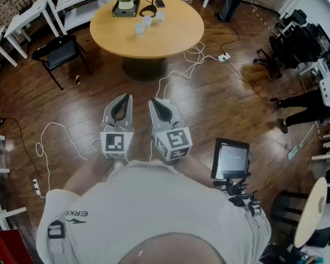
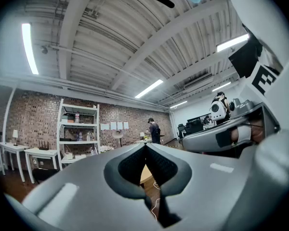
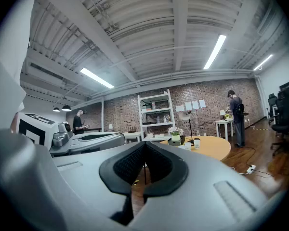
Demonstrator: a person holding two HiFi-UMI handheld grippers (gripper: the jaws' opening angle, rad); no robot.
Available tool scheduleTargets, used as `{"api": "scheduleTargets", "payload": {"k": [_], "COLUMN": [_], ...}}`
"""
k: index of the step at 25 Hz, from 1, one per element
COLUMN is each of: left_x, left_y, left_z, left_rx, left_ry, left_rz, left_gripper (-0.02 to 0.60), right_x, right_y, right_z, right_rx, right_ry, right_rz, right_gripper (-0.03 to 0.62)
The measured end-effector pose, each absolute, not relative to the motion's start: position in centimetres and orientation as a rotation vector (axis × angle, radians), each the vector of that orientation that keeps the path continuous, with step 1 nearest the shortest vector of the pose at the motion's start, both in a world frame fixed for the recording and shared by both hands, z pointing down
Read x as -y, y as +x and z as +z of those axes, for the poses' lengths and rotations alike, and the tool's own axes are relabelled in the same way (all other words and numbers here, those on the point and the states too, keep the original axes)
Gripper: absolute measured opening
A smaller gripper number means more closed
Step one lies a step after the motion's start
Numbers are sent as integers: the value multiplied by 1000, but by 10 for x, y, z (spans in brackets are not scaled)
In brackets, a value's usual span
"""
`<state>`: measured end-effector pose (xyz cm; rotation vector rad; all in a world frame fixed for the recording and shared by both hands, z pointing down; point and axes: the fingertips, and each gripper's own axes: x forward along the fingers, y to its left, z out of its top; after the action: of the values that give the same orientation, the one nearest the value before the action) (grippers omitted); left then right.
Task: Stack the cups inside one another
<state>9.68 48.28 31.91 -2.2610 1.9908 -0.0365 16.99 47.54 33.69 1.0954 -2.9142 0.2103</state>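
Three cups [image 1: 147, 21] stand near the far edge of the table [image 1: 165, 40]; we approach first, with left gripper [image 1: 126, 98] and right gripper [image 1: 155, 101] pressed together, empty.

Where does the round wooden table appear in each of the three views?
Head view: round table, top centre.
Left gripper view: only a sliver, low centre.
Right gripper view: right of centre.
Shared landmark: white shelf unit against the brick wall.
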Motion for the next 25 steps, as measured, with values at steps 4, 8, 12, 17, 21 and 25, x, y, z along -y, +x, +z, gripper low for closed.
{"api": "scheduleTargets", "payload": {"k": [4,8,12,17,21,25], "left_x": [-478,-480,-481,-477,-464,-441], "left_y": [112,125,133,129,120,102], "left_z": [321,324,324,323,325,331], "left_rx": [-2002,-2042,-2087,-2095,-2095,-2099], "left_ry": [-2211,-2177,-2173,-2161,-2159,-2179], "left_rz": [-53,-71,-92,-118,-108,-76], "left_gripper": [2,2,2,2,2,2], "right_x": [-471,-468,-463,-457,-445,-424], "right_y": [188,203,208,204,198,186], "right_z": [339,342,343,342,343,348], "right_rx": [2929,2952,2975,2990,2987,2961], "right_ry": [1057,1014,985,967,984,1018], "right_rz": [217,237,264,292,302,298], "right_gripper": [14,14,14,14,14,14]}}
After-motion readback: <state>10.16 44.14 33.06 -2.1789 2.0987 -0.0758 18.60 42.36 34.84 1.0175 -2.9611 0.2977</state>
